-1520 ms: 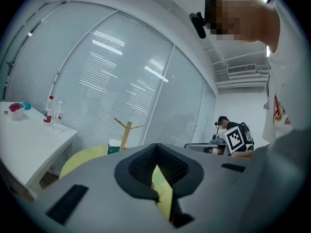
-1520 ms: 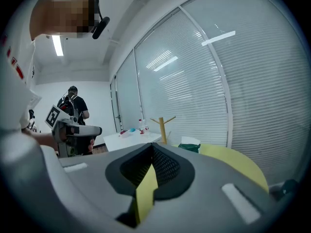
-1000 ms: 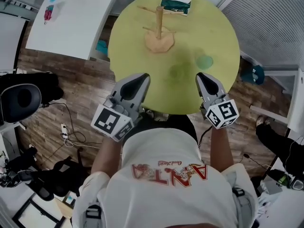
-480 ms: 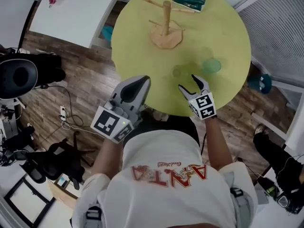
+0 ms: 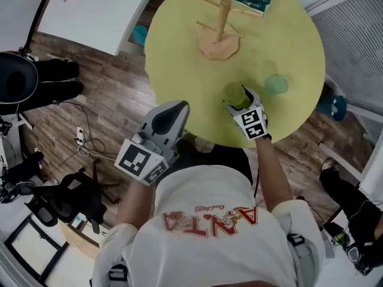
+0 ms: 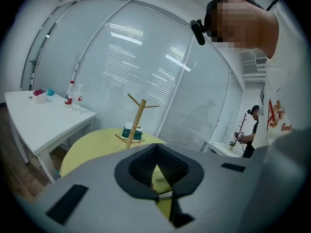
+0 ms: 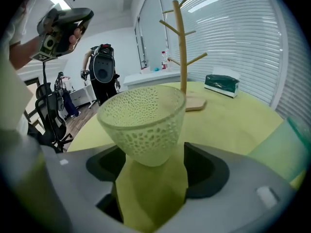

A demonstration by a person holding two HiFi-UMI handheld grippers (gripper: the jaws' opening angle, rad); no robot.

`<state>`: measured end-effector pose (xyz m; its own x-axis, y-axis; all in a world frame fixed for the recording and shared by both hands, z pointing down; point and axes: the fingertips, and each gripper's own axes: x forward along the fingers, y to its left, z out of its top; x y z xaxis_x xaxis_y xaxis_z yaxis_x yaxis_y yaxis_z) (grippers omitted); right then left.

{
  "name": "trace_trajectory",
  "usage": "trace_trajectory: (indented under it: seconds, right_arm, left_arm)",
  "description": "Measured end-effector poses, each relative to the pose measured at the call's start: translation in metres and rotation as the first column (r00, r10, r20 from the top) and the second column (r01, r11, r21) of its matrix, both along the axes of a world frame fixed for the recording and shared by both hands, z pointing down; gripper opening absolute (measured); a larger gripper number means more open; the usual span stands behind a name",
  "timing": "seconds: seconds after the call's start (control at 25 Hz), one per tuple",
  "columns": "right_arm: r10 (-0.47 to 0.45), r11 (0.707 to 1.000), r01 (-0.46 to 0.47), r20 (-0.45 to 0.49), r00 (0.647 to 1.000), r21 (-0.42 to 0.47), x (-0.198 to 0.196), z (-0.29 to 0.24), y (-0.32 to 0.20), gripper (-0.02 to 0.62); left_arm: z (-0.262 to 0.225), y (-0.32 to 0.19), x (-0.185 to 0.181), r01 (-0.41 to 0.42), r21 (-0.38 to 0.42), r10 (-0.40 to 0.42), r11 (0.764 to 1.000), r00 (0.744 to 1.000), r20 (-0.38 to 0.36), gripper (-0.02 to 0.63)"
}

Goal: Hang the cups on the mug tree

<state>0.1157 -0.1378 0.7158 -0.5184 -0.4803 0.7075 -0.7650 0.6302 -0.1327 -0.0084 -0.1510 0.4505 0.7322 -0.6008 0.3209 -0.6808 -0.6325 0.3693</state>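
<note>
My round yellow-green tabletop (image 5: 179, 52) spreads ahead of both claws. The wooden mug tree (image 5: 222, 26) stands upright well beyond my right claw (image 5: 240, 99), towards the far edge. My left claw (image 5: 173, 106) hangs just off the near rim, jaws together. The right claw's jaws have just been opening. They stand wide, and the pale green perforated cup (image 5: 236, 93) sits upright between their tips, pads not pressing it. A translucent teal cup (image 5: 276, 85) rests near that claw's right side.
</note>
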Motion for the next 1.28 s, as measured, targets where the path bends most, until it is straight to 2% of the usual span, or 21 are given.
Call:
trace_trajectory:
  seconds: [0.28, 0.36, 0.84, 1.0, 1.28]
  right_arm:
    - [0.010, 0.999, -0.009, -0.016, 1.000, 0.032, -0.008, 0.006, -0.010, 0.353]
    - [0.026, 0.999, -0.026, -0.002, 1.000, 0.042, -0.008, 0.001, -0.013, 0.325]
    - [0.073, 0.993, -0.073, 0.002, 0.997, 0.096, -0.001, -0.019, -0.020, 0.316]
    - [0.080, 0.990, -0.077, -0.019, 0.997, 0.121, 0.003, -0.051, -0.028, 0.316]
    - [0.057, 0.988, -0.039, -0.118, 0.991, 0.147, 0.031, -0.118, -0.057, 0.316]
  left_arm:
    - [0.001, 0.001, -0.011, 0.001, -0.009, -0.001, 1.000, 1.000, 0.002, 0.009]
    - [0.001, -0.001, -0.014, 0.004, -0.007, -0.004, 1.000, 1.000, 0.002, 0.009]
    - [0.001, -0.003, -0.012, -0.026, -0.011, 0.026, 1.000, 1.000, -0.010, 0.009]
    - [-0.002, -0.005, -0.013, -0.029, -0.003, 0.028, 1.000, 0.999, -0.031, 0.009]
    - [-0.013, -0.010, -0.014, -0.026, 0.027, 0.029, 0.999, 0.996, -0.086, 0.009]
